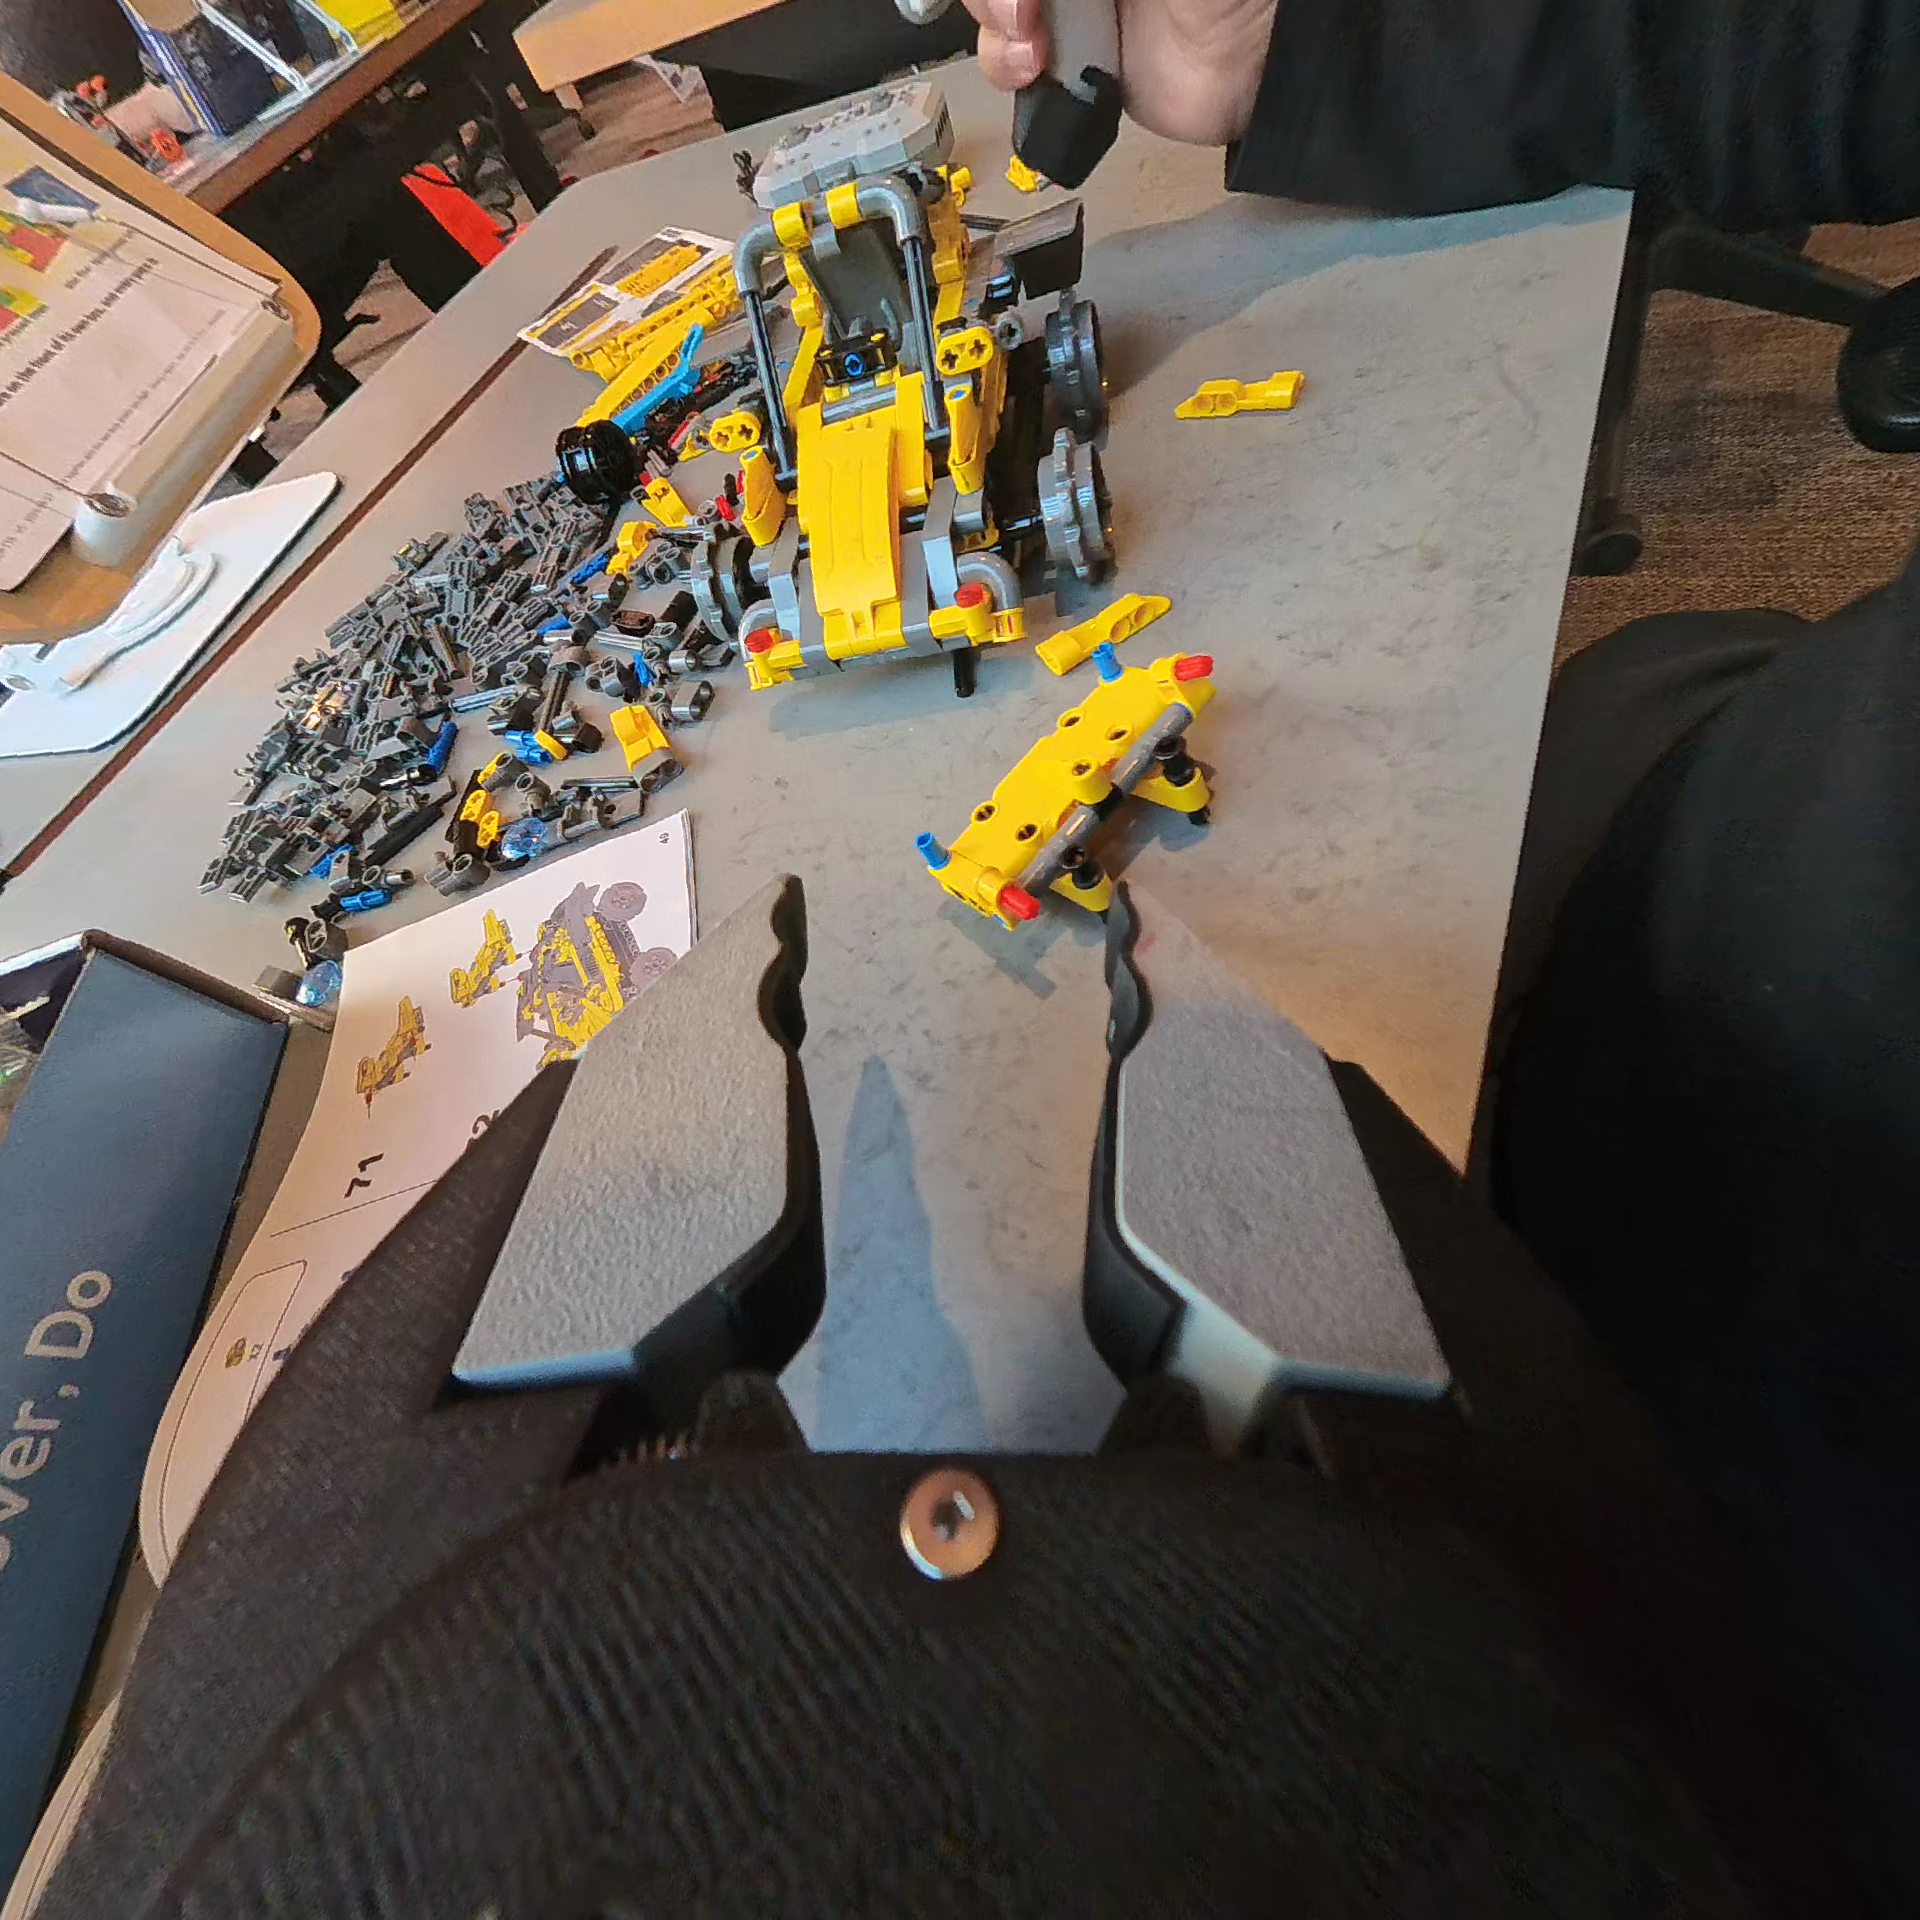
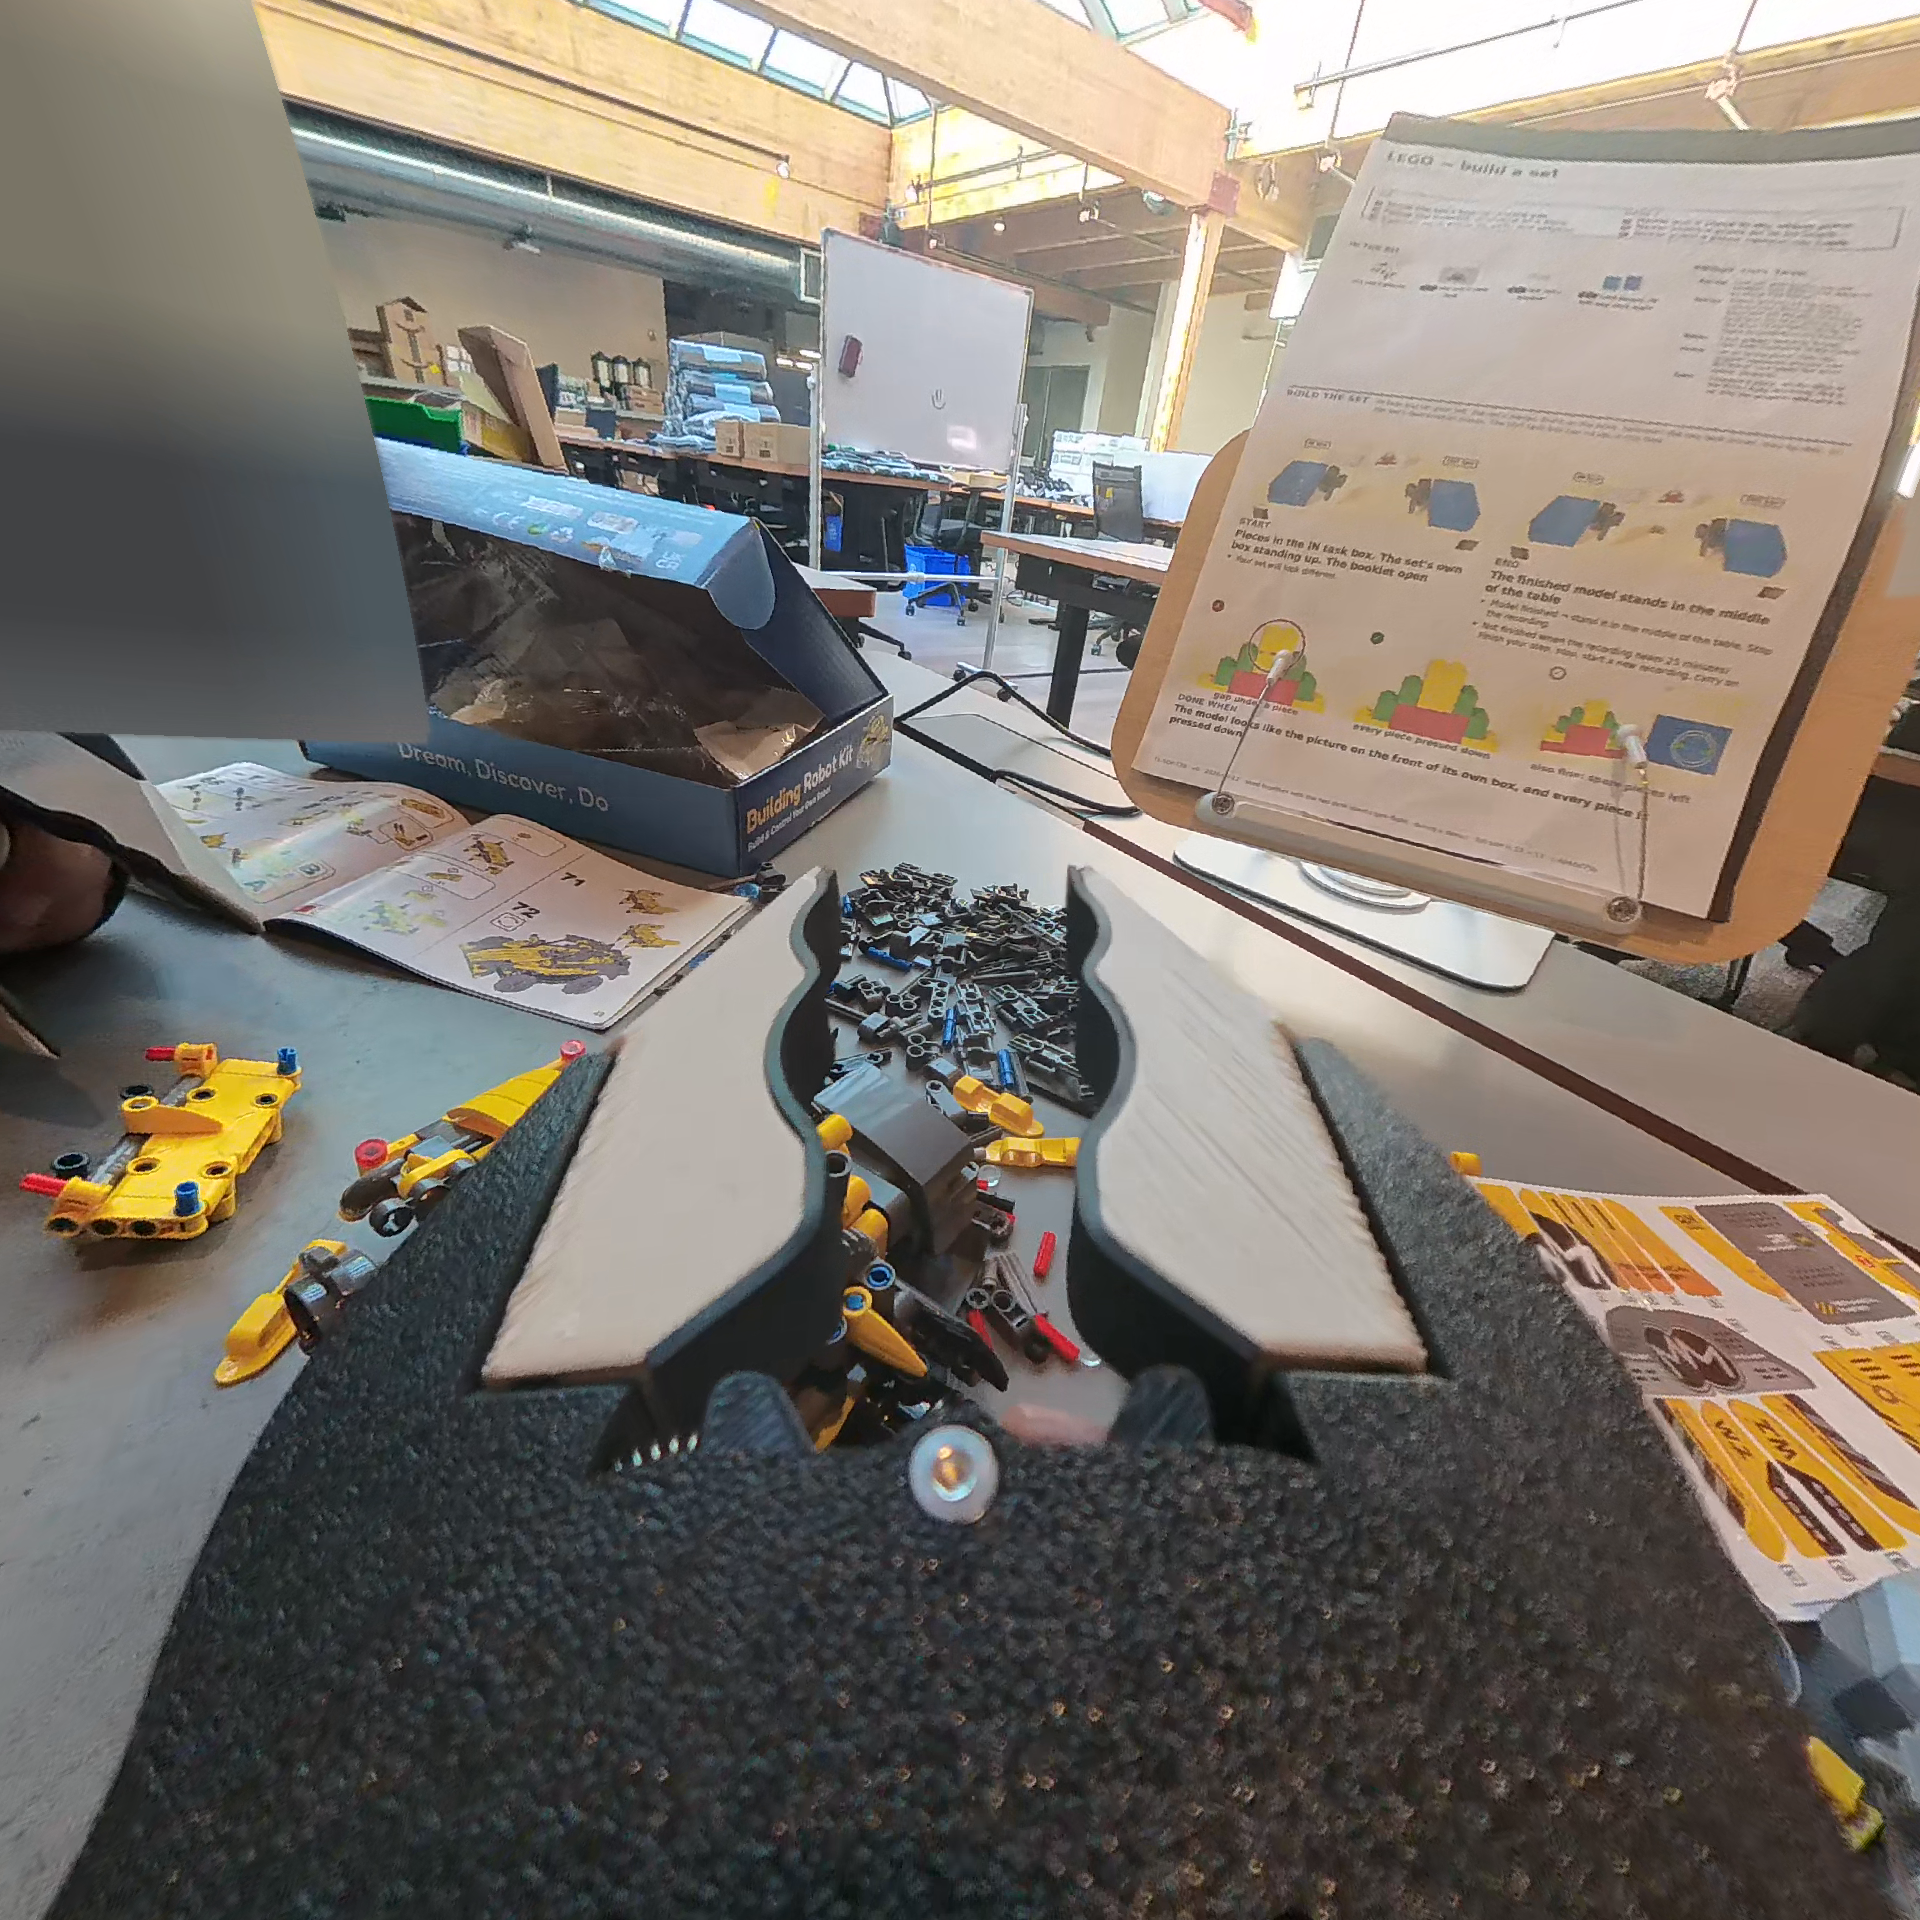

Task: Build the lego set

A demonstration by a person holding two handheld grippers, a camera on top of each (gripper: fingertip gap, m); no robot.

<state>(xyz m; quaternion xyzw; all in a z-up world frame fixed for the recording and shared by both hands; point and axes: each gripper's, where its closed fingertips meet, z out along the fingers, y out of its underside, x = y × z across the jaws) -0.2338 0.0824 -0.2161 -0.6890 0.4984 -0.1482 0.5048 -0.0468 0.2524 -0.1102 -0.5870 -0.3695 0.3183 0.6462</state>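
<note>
Both grippers hovering over the grey surface [image 1: 1351, 644], fingers spread, holding nothing.

Left gripper [image 1: 951, 914] is sitting just short of the small yellow sub-assembly [image 1: 1081, 795], bare surface between its fingers. Right gripper [image 2: 951, 904] is hanging above the half-built yellow vehicle [image 1: 883, 436], its fingers framing the loose parts pile [image 2: 956, 966]; open booklet [image 2: 447, 894], blue box [image 2: 644, 790] and sticker sheet [image 2: 1745, 1340] are crowding around it.
</note>
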